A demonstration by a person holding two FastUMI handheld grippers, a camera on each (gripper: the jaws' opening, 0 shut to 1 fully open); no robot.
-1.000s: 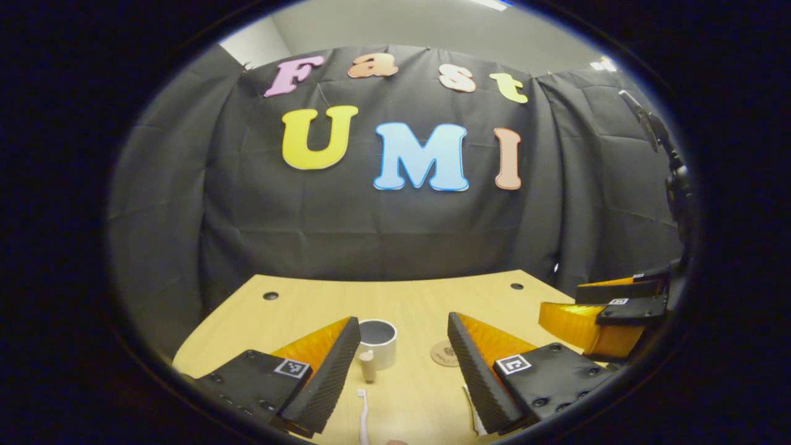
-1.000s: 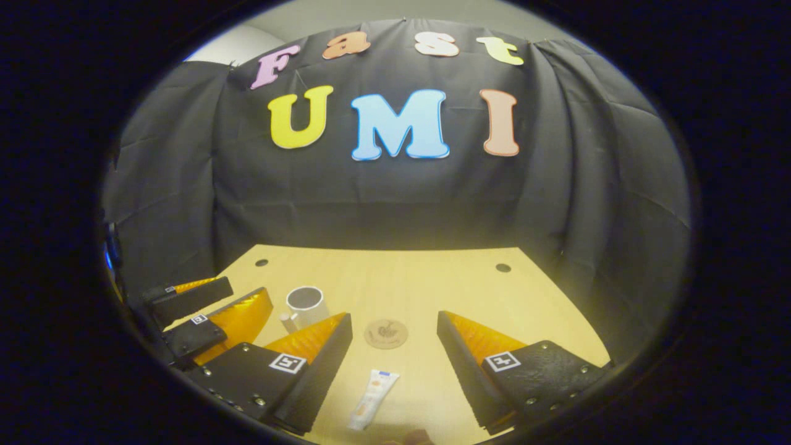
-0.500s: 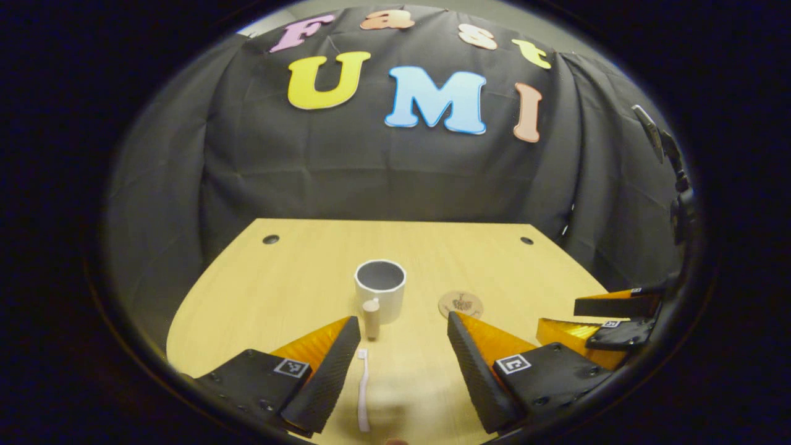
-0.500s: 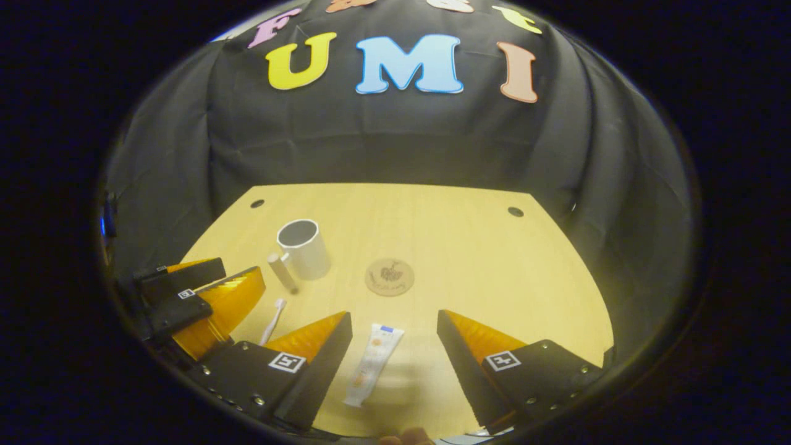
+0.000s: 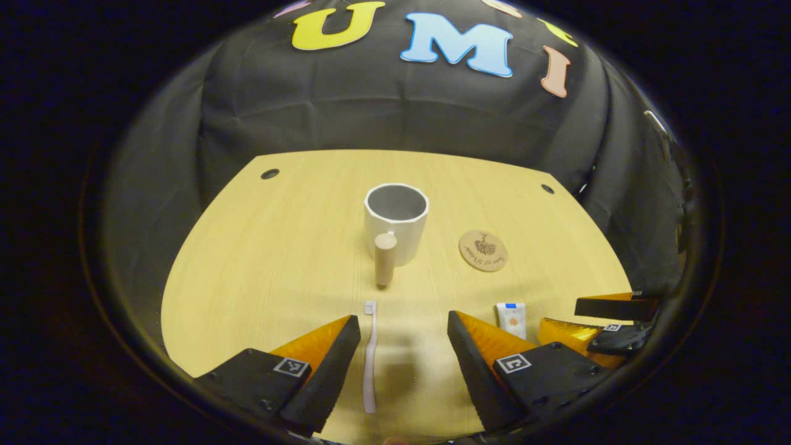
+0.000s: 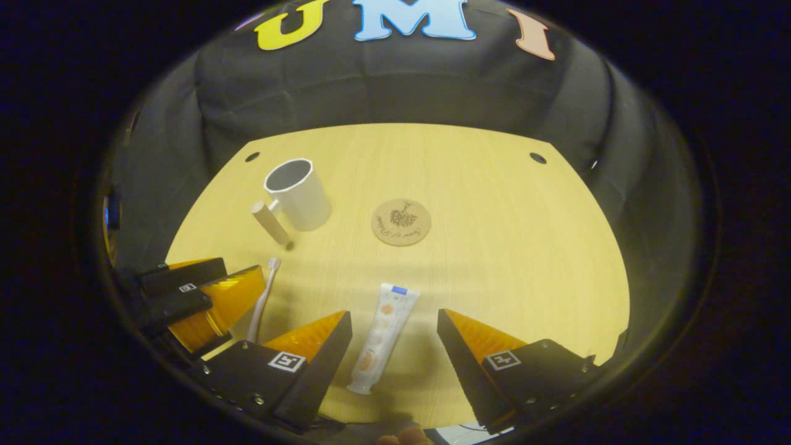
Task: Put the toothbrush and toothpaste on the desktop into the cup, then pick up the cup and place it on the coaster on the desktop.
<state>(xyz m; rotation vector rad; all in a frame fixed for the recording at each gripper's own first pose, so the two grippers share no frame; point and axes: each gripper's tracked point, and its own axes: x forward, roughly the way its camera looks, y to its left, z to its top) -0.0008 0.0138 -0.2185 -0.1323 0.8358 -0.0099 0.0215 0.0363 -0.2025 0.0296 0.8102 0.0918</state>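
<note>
Cup (image 5: 396, 222) stands upright on the counter (image 5: 259, 259), empty, handle toward the cameras. Toothbrush (image 5: 369, 355) lies flat just in front of the handle; toothpaste (image 6: 383, 337) lies flat in front of the coaster (image 6: 401, 221), which sits just right of the cup. Left hand-held gripper (image 5: 405, 364) jaws apart, straddling the brush; right hand-held gripper (image 6: 395, 364) jaws apart, straddling the tube.

Risks: thin brush may roll from a flat pinch; a slanted insertion could tip the light cup.

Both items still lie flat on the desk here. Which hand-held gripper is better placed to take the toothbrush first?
Probably the left hand-held gripper: the toothbrush lies on the desk between its open fingers, lengthwise, pointing toward the cup. The right hand-held gripper is open over the toothpaste instead.
</note>
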